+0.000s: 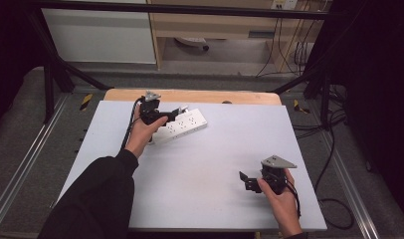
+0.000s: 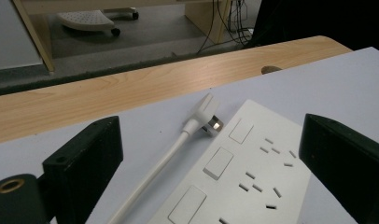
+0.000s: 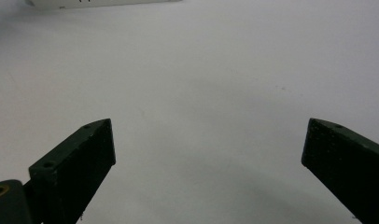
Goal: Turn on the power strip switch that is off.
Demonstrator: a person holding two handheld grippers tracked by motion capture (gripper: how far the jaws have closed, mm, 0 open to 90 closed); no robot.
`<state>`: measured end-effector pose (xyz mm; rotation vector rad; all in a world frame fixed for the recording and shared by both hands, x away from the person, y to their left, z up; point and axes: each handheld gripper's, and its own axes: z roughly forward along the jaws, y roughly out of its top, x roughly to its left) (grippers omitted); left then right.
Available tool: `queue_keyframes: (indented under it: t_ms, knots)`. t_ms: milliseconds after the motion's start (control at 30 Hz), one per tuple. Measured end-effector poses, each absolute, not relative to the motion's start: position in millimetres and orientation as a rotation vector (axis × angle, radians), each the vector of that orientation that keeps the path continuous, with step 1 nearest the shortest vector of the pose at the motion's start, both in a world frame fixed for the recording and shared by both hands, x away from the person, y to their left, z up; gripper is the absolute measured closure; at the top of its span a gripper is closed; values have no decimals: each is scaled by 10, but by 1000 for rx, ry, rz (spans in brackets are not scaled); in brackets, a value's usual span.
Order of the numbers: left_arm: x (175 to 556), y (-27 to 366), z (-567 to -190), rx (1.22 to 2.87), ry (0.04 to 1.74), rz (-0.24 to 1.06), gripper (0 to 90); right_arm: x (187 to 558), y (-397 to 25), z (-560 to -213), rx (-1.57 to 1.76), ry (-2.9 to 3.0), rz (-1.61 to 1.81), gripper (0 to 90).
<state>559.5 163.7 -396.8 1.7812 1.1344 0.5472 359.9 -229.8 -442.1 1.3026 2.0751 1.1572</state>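
Near the desk's (image 1: 200,164) far left edge, the left gripper (image 1: 176,113) hangs spread over the white power strip (image 1: 182,125) — its own view adds a white plug (image 2: 204,112) beside it. Near the front right corner, the right gripper (image 1: 244,179) gapes over bare surface.

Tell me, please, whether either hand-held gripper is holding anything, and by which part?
Nothing: the left hand-held gripper is open over the power strip, the right over bare table.

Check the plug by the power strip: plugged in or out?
Out. The plug lies flat on the table beside the power strip, prongs bare.
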Motion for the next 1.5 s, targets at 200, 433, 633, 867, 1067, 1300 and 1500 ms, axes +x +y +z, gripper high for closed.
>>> queue_keyframes:
  t_ms: [200, 433, 633, 867, 1067, 1300, 1500]
  knots:
    - [5612, 1631, -3991, 1769, 1147, 539, 64, 3595, -2299, -4416, 1306, 2073, 1161, 33]
    - [5642, 1628, -4046, 1781, 1170, 551, 72, 3600, -2309, -4421, 1298, 2073, 1156, 33]
    - [5657, 1614, -4085, 1794, 1182, 550, 77, 3597, -2310, -4417, 1300, 2071, 1159, 33]
    - [5652, 1594, -4110, 1811, 1208, 542, 113, 3599, -2311, -4417, 1302, 2070, 1160, 33]
    - [5644, 1573, -4122, 1817, 1196, 555, 224, 3597, -2310, -4415, 1305, 2069, 1162, 33]
    - [5664, 1542, -4196, 1819, 1227, 482, 367, 3601, -2306, -4422, 1305, 2072, 1157, 32]
    - [5666, 1501, -4240, 1845, 1234, 466, 422, 3603, -2315, -4425, 1307, 2072, 1152, 32]
